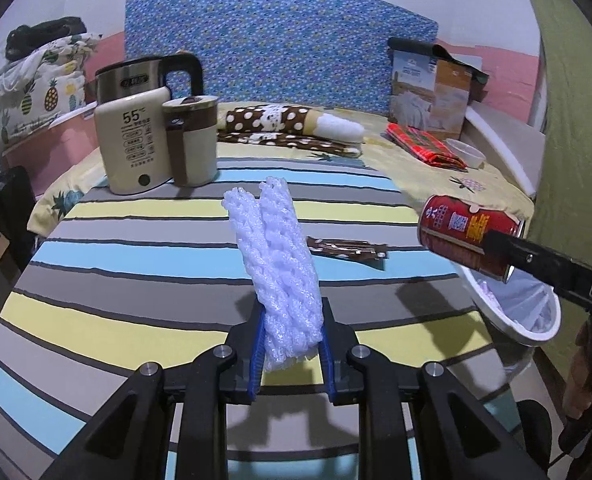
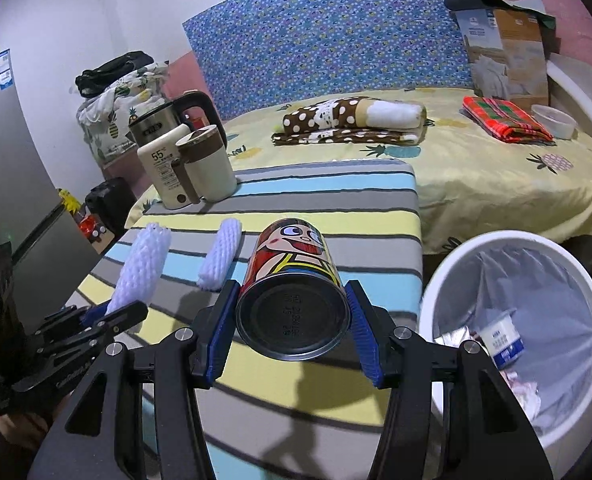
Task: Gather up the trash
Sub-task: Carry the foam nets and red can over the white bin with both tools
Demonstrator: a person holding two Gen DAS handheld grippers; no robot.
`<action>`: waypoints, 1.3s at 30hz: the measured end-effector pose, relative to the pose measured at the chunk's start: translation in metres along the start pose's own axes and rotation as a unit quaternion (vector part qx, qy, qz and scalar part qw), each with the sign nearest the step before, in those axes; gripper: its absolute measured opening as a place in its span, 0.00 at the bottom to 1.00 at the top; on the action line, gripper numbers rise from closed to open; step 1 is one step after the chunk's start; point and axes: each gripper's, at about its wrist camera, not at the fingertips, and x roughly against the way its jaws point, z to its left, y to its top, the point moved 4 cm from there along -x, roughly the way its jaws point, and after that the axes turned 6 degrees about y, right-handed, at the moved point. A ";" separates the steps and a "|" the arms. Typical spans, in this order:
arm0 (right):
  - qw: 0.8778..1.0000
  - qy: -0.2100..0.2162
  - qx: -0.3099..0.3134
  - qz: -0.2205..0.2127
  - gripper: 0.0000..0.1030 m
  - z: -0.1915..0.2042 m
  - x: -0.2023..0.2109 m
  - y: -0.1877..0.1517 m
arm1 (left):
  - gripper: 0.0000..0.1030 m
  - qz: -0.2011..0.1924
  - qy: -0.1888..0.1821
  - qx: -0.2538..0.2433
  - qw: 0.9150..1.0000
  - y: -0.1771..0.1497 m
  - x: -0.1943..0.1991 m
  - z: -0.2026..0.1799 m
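Observation:
My left gripper [image 1: 292, 344] is shut on a white foam net sleeve [image 1: 280, 272] and holds it upright above the striped table; it also shows in the right wrist view [image 2: 142, 268]. My right gripper [image 2: 292, 328] is shut on a red drink can [image 2: 292, 292], held on its side above the table's right edge, next to the white bin [image 2: 447, 280]. In the left wrist view the can [image 1: 467, 236] hangs over the bin's rim [image 1: 511, 328]. A second foam sleeve [image 2: 220, 254] and a brown sachet [image 1: 347, 250] lie on the table.
A kettle [image 1: 132, 80], a cream warmer [image 1: 134, 144] and a cup [image 1: 194, 140] stand at the table's far left. The lined bin holds a small carton [image 2: 503, 340] and wrappers. Behind the table is a bed [image 2: 475, 176] with folded cloths and a box.

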 end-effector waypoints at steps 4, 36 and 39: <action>1.000 -0.003 -0.006 -0.004 0.53 -0.002 0.007 -0.006 | 0.23 -0.002 -0.013 -0.011 1.000 -0.003 0.008 -0.013; 0.990 -0.102 -0.088 -0.044 0.53 -0.085 0.077 -0.037 | 0.23 0.004 -0.134 -0.103 0.986 0.004 0.002 -0.155; 0.988 -0.110 -0.097 -0.046 0.53 -0.095 0.080 -0.040 | 0.23 0.005 -0.144 -0.111 0.983 0.005 -0.001 -0.167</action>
